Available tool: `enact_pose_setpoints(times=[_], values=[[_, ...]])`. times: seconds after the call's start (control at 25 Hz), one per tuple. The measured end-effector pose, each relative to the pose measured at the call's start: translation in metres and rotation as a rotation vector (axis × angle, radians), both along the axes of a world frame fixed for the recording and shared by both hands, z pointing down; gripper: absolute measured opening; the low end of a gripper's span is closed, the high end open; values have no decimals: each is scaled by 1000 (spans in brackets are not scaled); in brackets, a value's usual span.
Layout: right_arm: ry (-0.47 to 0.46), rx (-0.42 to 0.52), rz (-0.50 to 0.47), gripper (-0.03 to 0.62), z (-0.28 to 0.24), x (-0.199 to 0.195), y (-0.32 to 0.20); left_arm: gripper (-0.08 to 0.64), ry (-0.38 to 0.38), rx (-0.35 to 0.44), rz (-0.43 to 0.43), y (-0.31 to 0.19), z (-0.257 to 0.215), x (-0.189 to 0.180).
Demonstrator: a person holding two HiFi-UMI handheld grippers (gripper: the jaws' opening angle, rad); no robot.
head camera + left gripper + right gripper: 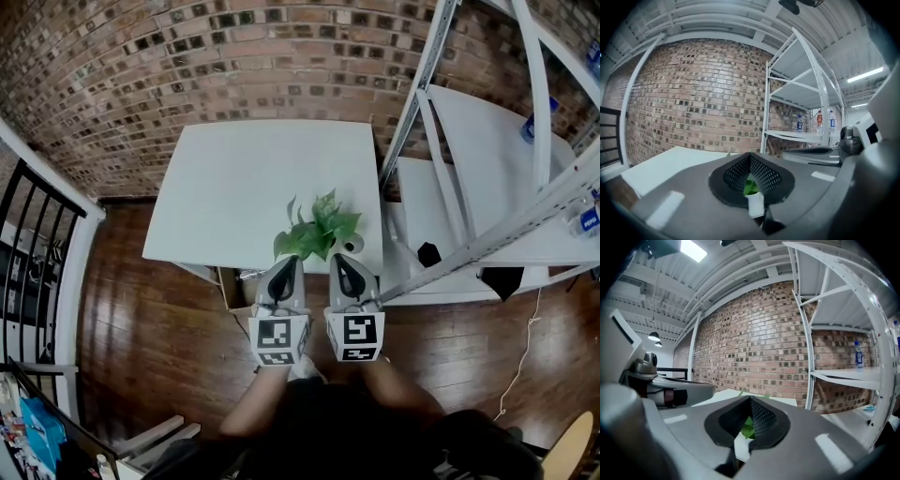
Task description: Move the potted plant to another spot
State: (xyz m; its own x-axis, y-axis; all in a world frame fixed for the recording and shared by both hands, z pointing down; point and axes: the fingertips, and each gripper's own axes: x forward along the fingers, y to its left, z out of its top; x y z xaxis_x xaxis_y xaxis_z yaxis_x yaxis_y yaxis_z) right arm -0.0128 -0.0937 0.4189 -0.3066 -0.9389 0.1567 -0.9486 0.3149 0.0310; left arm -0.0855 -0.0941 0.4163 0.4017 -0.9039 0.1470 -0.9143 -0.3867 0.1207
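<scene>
The potted plant [316,232] has green leaves and a white pot, and it is at the front right edge of the white table [234,178]. My left gripper [285,266] and right gripper [343,262] lie side by side, tips under the leaves. In the left gripper view the left gripper [752,188] is shut, with a strip of white pot [755,205] and a green leaf pinched between its mesh pads. The right gripper [747,425] is shut the same way on white pot [741,446] and leaf. Most of the pot is hidden by leaves and jaws.
A white metal shelving rack [487,197] stands right beside the table, with bottles [819,118] on one shelf. A brick wall [234,56] runs behind. A black railing [28,244] is at the left. A cardboard box [234,292] sits under the table on the wood floor.
</scene>
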Motion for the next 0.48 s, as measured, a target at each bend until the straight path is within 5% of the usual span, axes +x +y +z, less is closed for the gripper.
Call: enact_pose_setpoints(times=[0.48], values=[[6,4,11,2,3,3,-4,17,4,-8,19,-3,4,5]])
